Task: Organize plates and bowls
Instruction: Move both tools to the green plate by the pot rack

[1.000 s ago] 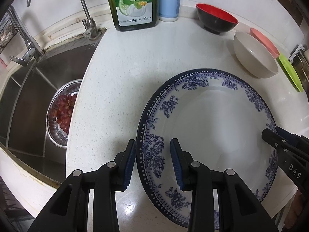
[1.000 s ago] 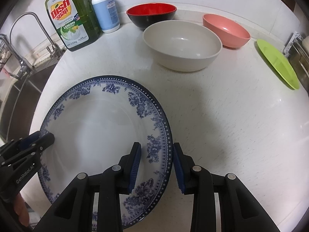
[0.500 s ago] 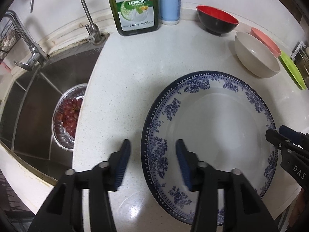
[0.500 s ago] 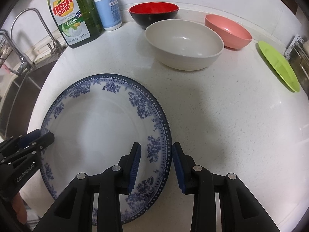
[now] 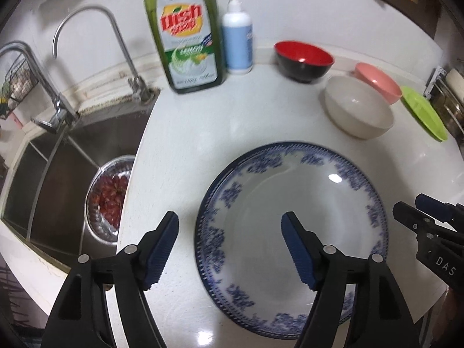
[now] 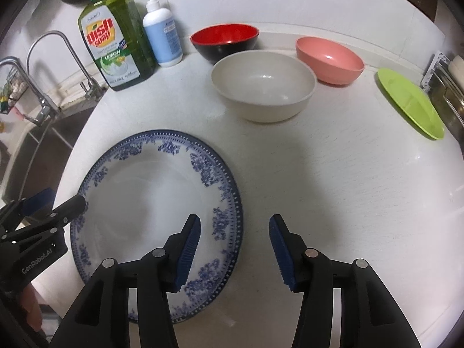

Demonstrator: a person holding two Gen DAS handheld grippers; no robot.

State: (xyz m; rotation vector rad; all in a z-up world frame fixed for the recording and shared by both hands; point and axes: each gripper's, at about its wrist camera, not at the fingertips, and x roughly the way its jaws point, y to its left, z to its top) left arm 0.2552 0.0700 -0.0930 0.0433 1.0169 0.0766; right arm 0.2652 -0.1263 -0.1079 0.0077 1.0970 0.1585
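Observation:
A large blue-and-white floral plate (image 5: 293, 232) (image 6: 150, 208) lies flat on the white counter near its front edge. My left gripper (image 5: 230, 232) is open above the plate's left rim, holding nothing. My right gripper (image 6: 235, 235) is open above the plate's right rim, also empty. Behind the plate stand a beige bowl (image 6: 264, 87) (image 5: 358, 107), a red-and-black bowl (image 6: 226, 40) (image 5: 303, 59), a pink bowl (image 6: 330, 58) (image 5: 378, 82) and a green plate (image 6: 411, 101) (image 5: 423, 113) at the right.
A green dish soap bottle (image 5: 185, 34) (image 6: 116, 43) and a white-blue pump bottle (image 5: 237, 34) (image 6: 161, 34) stand at the back wall. The sink (image 5: 58, 156) with a metal colander of grapes (image 5: 107, 197) and taps lies left. A metal rack (image 6: 446, 78) is at the far right.
Both grippers have opened wide and pulled back and up from the plate's rims. The plate now rests flat on the counter.

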